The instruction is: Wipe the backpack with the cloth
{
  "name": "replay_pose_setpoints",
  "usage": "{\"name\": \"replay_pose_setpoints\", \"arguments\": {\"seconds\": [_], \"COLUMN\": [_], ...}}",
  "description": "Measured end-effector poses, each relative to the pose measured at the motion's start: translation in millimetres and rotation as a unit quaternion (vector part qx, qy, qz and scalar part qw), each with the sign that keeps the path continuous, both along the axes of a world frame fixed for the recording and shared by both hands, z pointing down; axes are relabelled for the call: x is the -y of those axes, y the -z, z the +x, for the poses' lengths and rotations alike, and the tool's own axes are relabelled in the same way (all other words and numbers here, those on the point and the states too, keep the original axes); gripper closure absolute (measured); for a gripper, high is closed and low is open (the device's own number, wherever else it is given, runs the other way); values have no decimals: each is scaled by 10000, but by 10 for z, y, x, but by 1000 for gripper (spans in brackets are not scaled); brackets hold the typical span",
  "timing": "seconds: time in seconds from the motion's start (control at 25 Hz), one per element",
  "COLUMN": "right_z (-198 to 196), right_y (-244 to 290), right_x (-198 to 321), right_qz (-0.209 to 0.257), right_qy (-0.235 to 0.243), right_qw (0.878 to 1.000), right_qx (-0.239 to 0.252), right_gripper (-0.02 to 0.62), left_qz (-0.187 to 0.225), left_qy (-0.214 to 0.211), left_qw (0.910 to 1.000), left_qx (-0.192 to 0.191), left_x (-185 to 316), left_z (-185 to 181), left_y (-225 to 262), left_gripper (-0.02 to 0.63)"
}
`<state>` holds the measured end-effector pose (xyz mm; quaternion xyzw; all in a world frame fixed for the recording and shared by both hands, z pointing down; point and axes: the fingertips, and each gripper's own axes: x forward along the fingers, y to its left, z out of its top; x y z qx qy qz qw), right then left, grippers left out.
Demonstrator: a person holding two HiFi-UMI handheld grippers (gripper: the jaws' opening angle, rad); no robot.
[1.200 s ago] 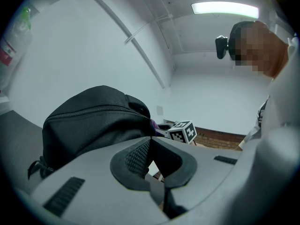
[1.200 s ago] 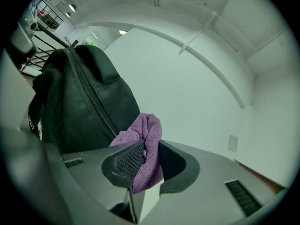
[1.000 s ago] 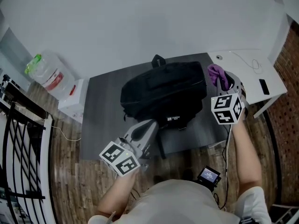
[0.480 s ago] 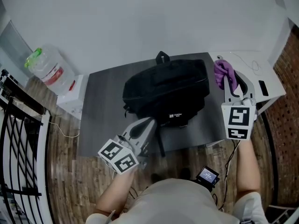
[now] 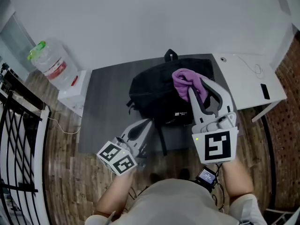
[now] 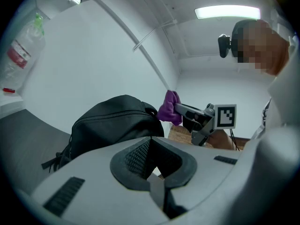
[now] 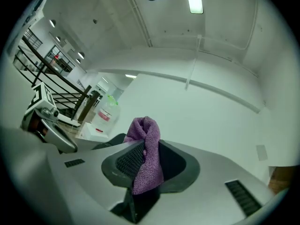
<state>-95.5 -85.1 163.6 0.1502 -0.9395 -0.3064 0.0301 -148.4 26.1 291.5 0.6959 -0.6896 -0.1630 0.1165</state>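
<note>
Gripping a purple cloth [image 5: 184, 80] between its closed jaws, the right tool [image 5: 196, 85] hangs above the black backpack [image 5: 154, 96], which lies on the dark table [image 5: 103, 108]. The left tool [image 5: 147, 124], jaws shut and empty, points at the backpack's near side, close to its straps.

A: What lies on the grey table [image 5: 101, 109]?
B: A black backpack [image 5: 157, 95]; over its right half my right gripper [image 5: 197, 85] pinches the purple cloth [image 5: 184, 80].
A: And your left gripper [image 5: 148, 122]?
B: Near the table's front edge, pointing at the backpack, tips together.
</note>
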Motion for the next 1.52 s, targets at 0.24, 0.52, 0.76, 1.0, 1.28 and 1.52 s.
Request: {"name": "replay_pose_setpoints", "arguments": {"seconds": [0.24, 0.52, 0.76, 1.0, 1.28, 1.52], "right_z": [-549, -1009, -1016, -872, -696, -518], "right_y": [-181, -537, -678, -613, -545, -443], "right_x": [-797, -1340, -1085, -865, -732, -525], "right_qz": [-347, -196, -71, -11, 28, -100], "right_qy": [850, 1372, 981, 733, 610, 421], "right_qw": [9957, 9890, 9929, 9959, 9973, 9988], "right_qx": [-93, -521, -672, -536, -405, -221], "right_gripper": [497, 497, 497, 497, 497, 497], "left_qz": [-10, -108, -171, -179, -198, -226], "left_qy": [204, 439, 480, 273, 111, 55], "left_qw": [9997, 9986, 9981, 9990, 9994, 9995], "left_qx": [-102, -271, -356, -307, -251, -218], "left_x": [-216, -444, -496, -322, -150, -62], "left_z": [-118, -245, -263, -186, -97, -52], "left_y": [-72, -211, -279, -249, -222, -222], "left_gripper": [601, 601, 601, 601, 601, 601]}}
